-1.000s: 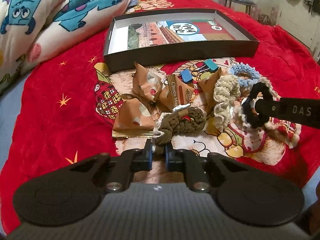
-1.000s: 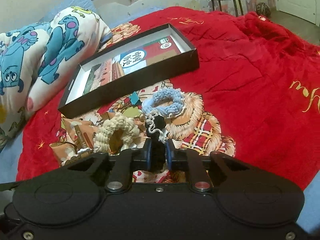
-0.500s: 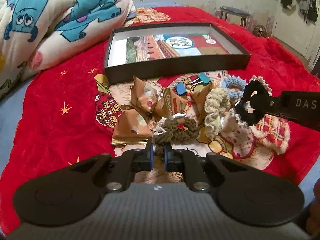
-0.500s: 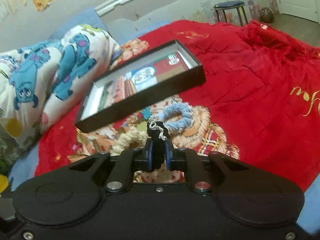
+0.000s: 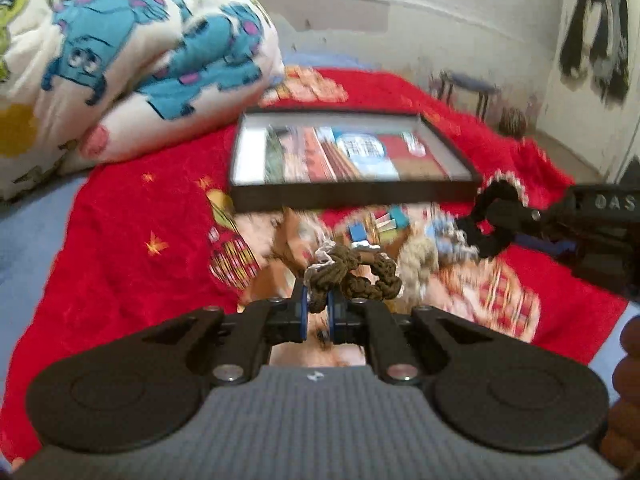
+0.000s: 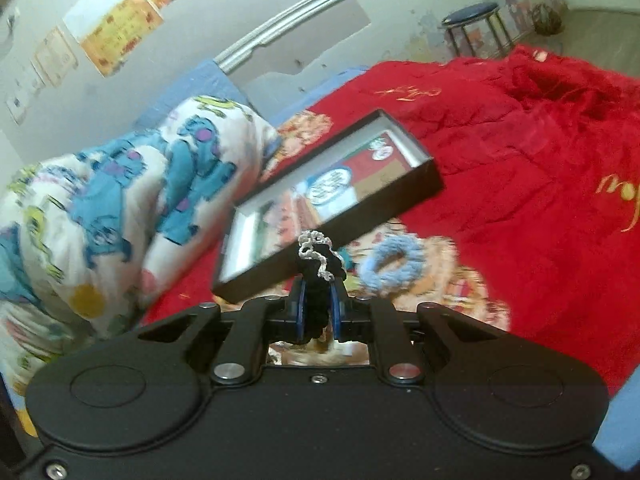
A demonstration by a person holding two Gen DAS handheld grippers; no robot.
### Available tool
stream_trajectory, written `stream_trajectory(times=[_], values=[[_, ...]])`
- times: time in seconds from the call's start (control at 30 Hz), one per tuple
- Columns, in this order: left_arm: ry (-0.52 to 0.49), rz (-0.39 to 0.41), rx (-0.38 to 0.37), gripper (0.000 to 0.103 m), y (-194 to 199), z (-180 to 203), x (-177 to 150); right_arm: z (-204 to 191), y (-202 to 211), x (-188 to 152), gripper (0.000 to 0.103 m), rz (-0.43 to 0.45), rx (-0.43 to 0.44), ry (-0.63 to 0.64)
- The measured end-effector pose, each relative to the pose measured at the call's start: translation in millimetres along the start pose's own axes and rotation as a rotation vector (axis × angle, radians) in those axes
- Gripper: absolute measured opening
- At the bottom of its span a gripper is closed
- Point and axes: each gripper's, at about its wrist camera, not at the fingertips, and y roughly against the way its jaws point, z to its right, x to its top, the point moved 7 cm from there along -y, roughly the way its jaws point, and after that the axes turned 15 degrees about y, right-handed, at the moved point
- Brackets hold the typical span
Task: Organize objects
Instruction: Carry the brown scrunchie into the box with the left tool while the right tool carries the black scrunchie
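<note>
1. While both grippers hang above the bed, each carries a scrunchie: the left gripper has its jaws clamped on the brown scrunchie, which sticks out ahead of the jaws.
2. Likewise, the right gripper has its jaws closed on the black scrunchie (white trim at its top).
3. Beyond both sets of jaws lies the open box, apart from either load; nothing loose shows inside it, only its printed bottom.
4. Below and just ahead of the left jaws, the remaining pile sits on the bed; the blue scrunchie lies right of the right jaws.
5. Judged step: carrying the two picked scrunchies toward the box.
6. Next, each load likely needs to pass over the near wall before the jaws part, without the two grippers colliding.
</note>
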Motion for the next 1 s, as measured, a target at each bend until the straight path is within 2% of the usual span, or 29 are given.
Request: stream_trajectory(times=[0.1,0.2,0.37,0.57,0.67,0.77,0.87,1.0], values=[[0.032,0.051,-0.012,0.012,9.5,-4.4,22.0,1.4,3.1,14.0,0.013,0.007,0.087,-0.061],[0.032,0.095,-0.022,0.012,13.9,-5.3,46.2,2.6,4.4,36.3,0.013,0.036,0.136,-0.080],[0.014,0.135,0.000,0.012,-2.8,-3.4,83.9,-3.3,-19.3,74.7,0.013,0.030,0.140,0.000],[0.015,0.127,0.027,0.012,-60.8,-3.5,120.4,-17.9,-88.3,104.9,0.013,-0.033,0.132,0.110],[0.014,0.113,0.059,0.012,-91.7,-8.5,123.1,-18.0,-129.4,111.9,0.013,-0.037,0.103,0.094],[0.094,0.078,0.056,0.012,-115.3,-21.3,119.5,-11.9,-164.7,110.4,0.013,-0.014,0.099,0.034],[0.091,0.044,0.069,0.012,-133.3,-27.4,108.6,-5.8,-194.0,92.6,0.013,-0.006,0.095,0.018],[0.086,0.017,0.073,0.012,-148.2,-21.3,99.5,-8.1,-218.3,74.8,0.013,-0.061,0.072,0.068]])
